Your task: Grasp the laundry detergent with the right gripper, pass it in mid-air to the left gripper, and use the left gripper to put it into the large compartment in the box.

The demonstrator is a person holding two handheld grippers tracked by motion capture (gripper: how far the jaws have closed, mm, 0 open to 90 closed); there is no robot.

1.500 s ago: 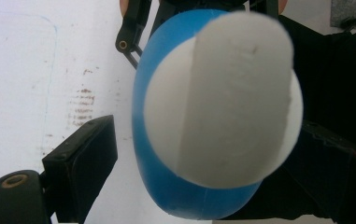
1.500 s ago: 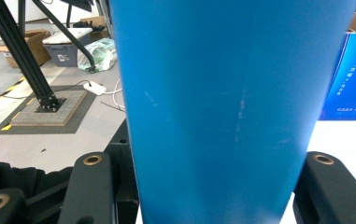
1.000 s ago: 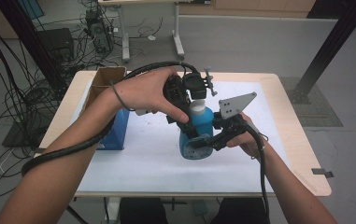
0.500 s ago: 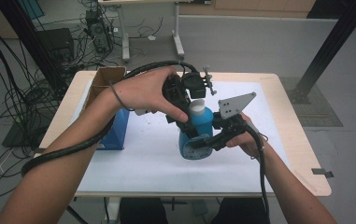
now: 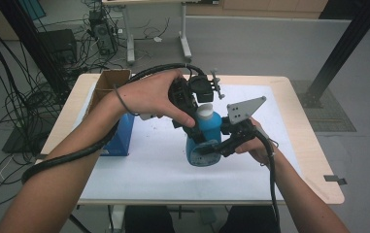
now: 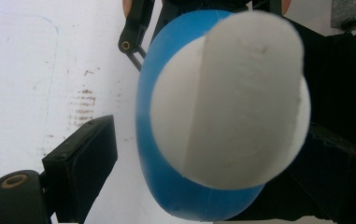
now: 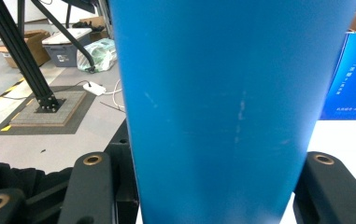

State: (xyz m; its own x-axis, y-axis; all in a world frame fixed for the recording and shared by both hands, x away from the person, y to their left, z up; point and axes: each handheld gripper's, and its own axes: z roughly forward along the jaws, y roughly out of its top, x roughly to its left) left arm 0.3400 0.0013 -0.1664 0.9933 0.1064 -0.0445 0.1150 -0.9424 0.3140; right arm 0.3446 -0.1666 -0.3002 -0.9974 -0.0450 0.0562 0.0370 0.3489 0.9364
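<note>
Two tools are at work on one blue bottle (image 5: 206, 141), which stands upright on the white sheet (image 5: 139, 165) covering the table (image 5: 313, 160).

Right tool (image 5: 215, 147): clamped on the lower body of the bottle from the person's right side. In the right gripper view the blue wall of the bottle (image 7: 222, 102) sits directly between the two black jaws, with both jaws pressed against it. The grey three-cornered plate (image 5: 244, 109) stands above this tool, and its cable runs back along the person's right forearm.

Left tool (image 5: 194, 99): poised over the top of the bottle, carried by the left hand (image 5: 156, 97), which reaches across from the left. In the left gripper view the white cap (image 6: 229, 98) lies straight ahead of the tool, between its jaws. One jaw stands clear of the cap on the near-left side, with bare white sheet (image 6: 35, 70) showing in the gap. The other jaw is hidden in dark shadow on the far side of the cap. Jaws apart; no pressure on the cap is visible.

Surroundings: a blue box (image 5: 122, 136) stands on the table beyond the left hand, well apart from the left tool, and shows again behind the bottle in the right gripper view (image 7: 351, 74). An open cardboard box (image 5: 107, 82) sits at the table's far-left corner, behind the blue box.
</note>
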